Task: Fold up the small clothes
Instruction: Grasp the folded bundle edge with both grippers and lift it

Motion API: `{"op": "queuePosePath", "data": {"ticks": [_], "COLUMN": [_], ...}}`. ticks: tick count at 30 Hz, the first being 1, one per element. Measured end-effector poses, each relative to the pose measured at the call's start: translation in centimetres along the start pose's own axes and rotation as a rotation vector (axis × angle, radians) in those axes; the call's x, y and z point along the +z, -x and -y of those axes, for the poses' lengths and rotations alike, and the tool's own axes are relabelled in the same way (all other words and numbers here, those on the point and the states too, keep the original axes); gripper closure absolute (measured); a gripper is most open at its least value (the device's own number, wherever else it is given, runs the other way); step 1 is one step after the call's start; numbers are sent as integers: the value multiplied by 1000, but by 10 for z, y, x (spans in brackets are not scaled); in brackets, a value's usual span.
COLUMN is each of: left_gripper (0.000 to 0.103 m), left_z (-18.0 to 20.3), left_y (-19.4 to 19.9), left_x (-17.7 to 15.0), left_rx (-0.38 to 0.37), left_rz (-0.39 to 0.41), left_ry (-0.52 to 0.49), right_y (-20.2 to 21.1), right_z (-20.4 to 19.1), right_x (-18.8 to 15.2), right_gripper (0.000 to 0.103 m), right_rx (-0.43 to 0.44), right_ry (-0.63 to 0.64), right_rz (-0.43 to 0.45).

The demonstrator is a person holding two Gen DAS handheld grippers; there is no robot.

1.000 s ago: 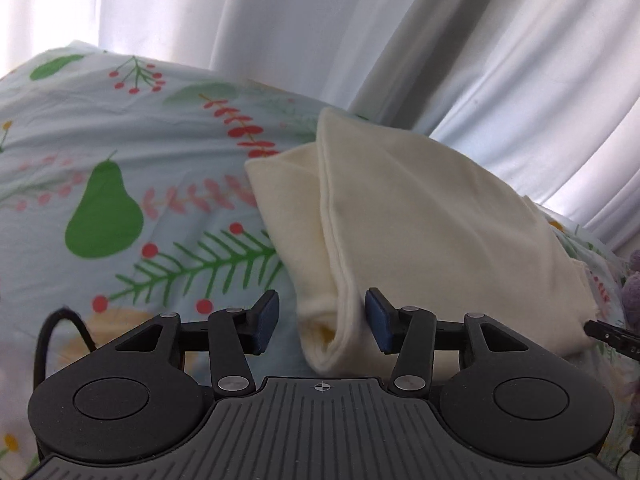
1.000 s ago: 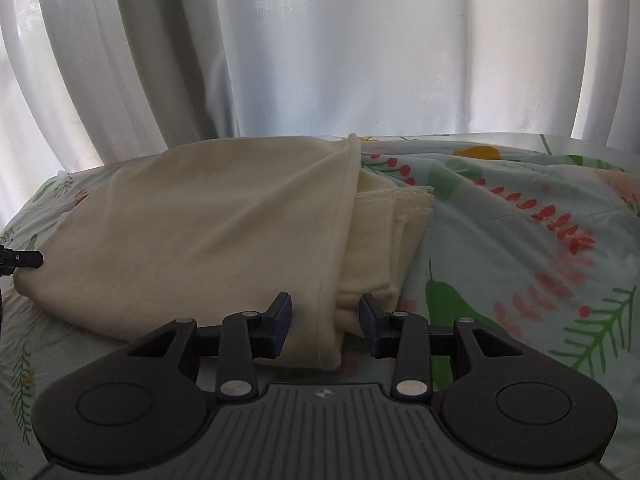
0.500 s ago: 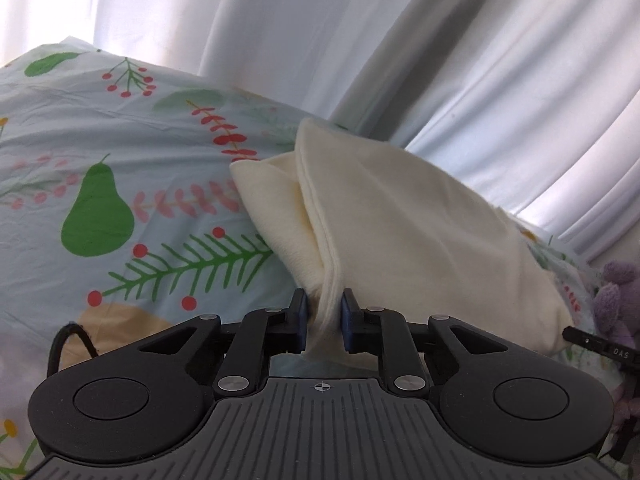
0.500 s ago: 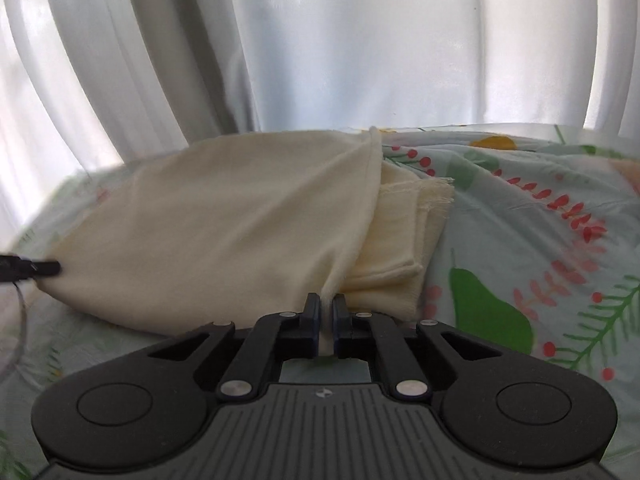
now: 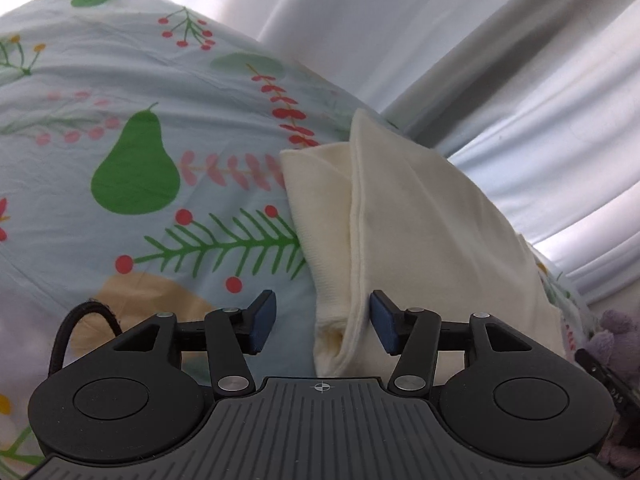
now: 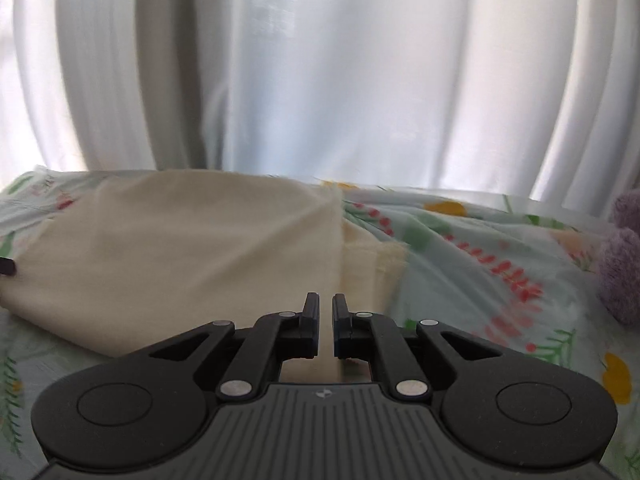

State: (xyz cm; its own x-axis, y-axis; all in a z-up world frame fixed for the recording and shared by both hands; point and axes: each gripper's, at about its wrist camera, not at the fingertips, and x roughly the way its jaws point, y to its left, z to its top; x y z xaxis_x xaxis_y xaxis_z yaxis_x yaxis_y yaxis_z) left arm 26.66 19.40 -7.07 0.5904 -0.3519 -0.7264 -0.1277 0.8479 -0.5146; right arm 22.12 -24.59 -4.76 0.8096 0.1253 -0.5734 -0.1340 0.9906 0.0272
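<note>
A folded cream garment (image 5: 432,240) lies on the fruit-print bedsheet (image 5: 120,80). My left gripper (image 5: 322,322) straddles its near left corner. The jaws are opening, and the blue pads (image 5: 382,326) stand clear of the cloth between them. In the right wrist view the same garment (image 6: 180,248) spreads to the left. Its folded edge runs straight down into my right gripper (image 6: 326,312), which is shut on that edge. The picture there is blurred by motion.
White curtains (image 6: 320,80) hang close behind the bed. A purple plush toy (image 6: 622,268) sits at the right edge of the sheet (image 6: 460,272) and is also seen as the plush toy (image 5: 616,328) in the left wrist view. A black cable (image 5: 80,320) loops by the left gripper.
The left gripper pinched the garment's corner half a second ago and has let it go again. The right gripper closed on the folded edge and has since risen with it.
</note>
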Motion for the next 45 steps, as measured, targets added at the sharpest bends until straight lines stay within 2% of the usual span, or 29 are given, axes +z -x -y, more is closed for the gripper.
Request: {"op": "queuePosePath", "data": {"ticks": [1,4,8,11,12,13,16,20,23,26,29,34,37,40,42,43,45], "left_gripper": [45,42,42,47,51,61,81,84,85,86,86,86,86,85,82,79,73], "left_z": [0,1,2,4,5,7,7,5,7,22,55,126,161,175,179,182,183], "left_y": [-3,-8,-17,-26,-27,-29,-31,-26,-22,-14,-5,-22,-55,-86,-91,-86,-63], "left_x": [1,6,13,16,16,17,18,22,26,31,35,33,17,-3,-16,-18,-18], "left_rx": [-9,-27,-76,-97,-97,-95,-97,-133,-143,-142,-164,-243,-234,-184,-165,-179,-280], "left_rz": [0,5,-3,-10,-4,-4,-4,7,14,15,23,0,-53,-99,-111,-122,-151], "left_ry": [4,21,69,79,76,69,64,92,106,74,-18,-152,-209,-229,-251,-266,-297], "right_y": [-6,-25,-48,-62,-64,-66,-64,-59,-67,-53,-42,-23,-11,-6,-6,-6,-11], "right_z": [-15,-55,-95,-112,-117,-121,-128,-127,-133,-120,-92,-41,-23,-13,-9,-8,-7], "right_x": [3,3,1,-1,-4,-6,-6,-6,-13,-7,-5,-6,-8,-14,-18,-19,-20], "right_gripper": [97,97,97,97,97,97,97,97,97,97,97,97,97,97,97,97,97], "right_rx": [55,137,178,194,187,179,171,186,191,183,64,-13,-46,-62,-64,-64,-50], "right_ry": [5,34,45,35,45,58,78,26,94,48,0,-155,-194,-190,-183,-184,-184], "right_rz": [-12,-44,-62,-86,-88,-82,-74,-28,-60,-29,8,17,33,24,11,7,-1]}}
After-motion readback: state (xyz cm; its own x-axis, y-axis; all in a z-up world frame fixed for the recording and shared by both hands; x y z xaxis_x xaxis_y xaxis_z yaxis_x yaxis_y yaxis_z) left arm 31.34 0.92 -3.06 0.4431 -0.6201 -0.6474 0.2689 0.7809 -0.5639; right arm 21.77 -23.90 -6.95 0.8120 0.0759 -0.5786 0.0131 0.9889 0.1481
